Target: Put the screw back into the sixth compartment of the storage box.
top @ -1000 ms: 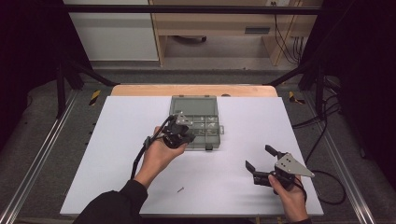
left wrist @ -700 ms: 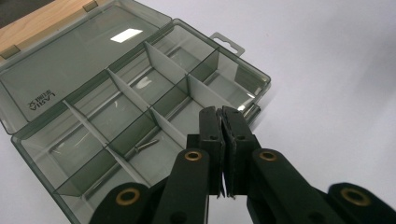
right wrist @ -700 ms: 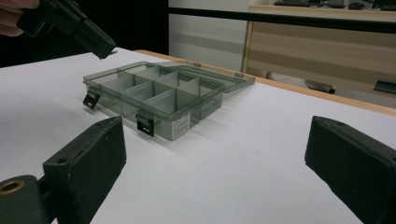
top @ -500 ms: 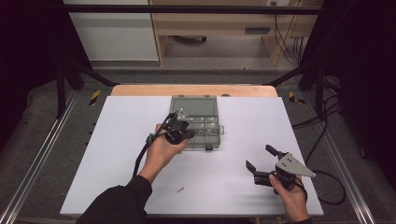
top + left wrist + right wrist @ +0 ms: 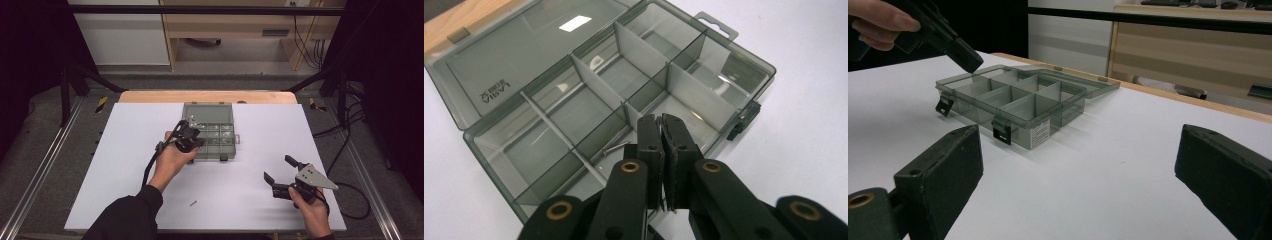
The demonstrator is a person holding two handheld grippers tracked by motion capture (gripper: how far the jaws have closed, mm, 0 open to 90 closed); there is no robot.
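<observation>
A smoky grey compartment box (image 5: 227, 150) lies open mid-table, its lid (image 5: 207, 109) folded back flat. My left gripper (image 5: 194, 139) hovers over the box's front left part with its jaws pressed together (image 5: 661, 120); I cannot tell if anything thin is pinched between them. Just below its tips, a small screw (image 5: 616, 146) lies in a front compartment. My right gripper (image 5: 278, 168) rests on the table at the lower right, open and empty (image 5: 1078, 150), and faces the box (image 5: 1013, 120). From that side, the left gripper (image 5: 968, 60) hangs over the box's near corner.
A loose screw (image 5: 192, 203) lies on the white table (image 5: 125, 165) in front of the left forearm. The box's two latches (image 5: 1000, 131) hang open on its front wall. A wooden strip (image 5: 150, 96) runs along the far table edge.
The left gripper has crept very slightly towards the box's rear. The right gripper and the loose screw have stayed put.
</observation>
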